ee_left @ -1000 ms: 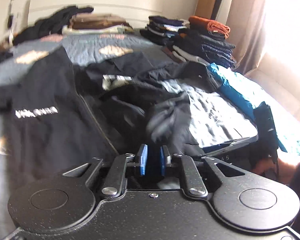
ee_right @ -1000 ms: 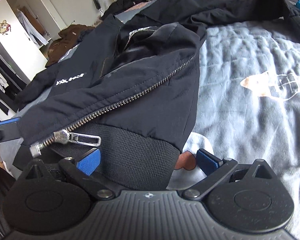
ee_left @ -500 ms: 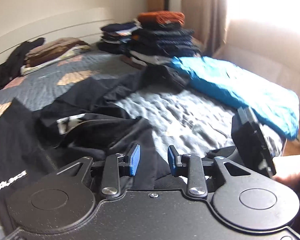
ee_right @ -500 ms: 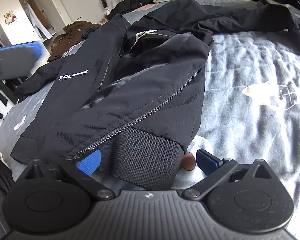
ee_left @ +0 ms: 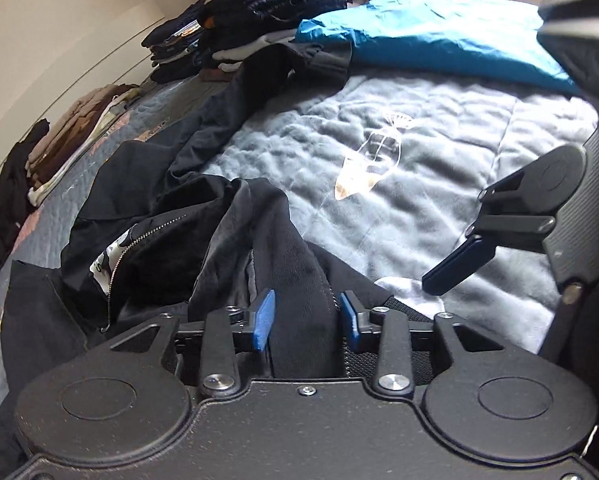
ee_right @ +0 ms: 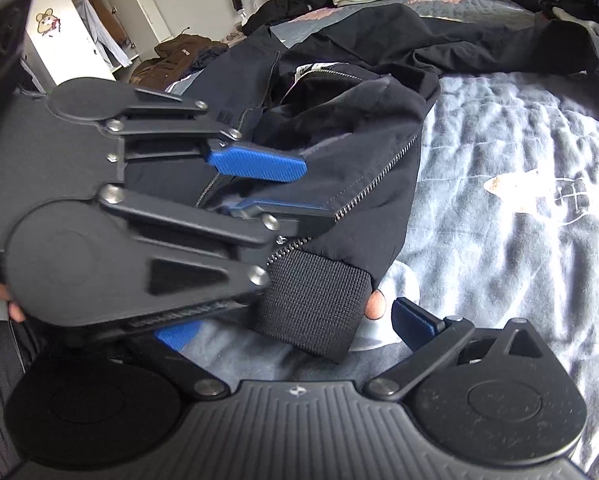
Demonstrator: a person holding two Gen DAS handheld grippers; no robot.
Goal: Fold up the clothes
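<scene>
Jacket (ee_right: 351, 152), black zip-up, lies half-opened on the bed (ee_right: 519, 240), looks limp, slick-shelled and bulky, best grabbed by the ribbed hem (ee_right: 315, 304); left gripper (ee_left: 305, 320) straddles a fabric ridge unclamped, right gripper (ee_right: 295, 320) spread wide beside the hem.
</scene>
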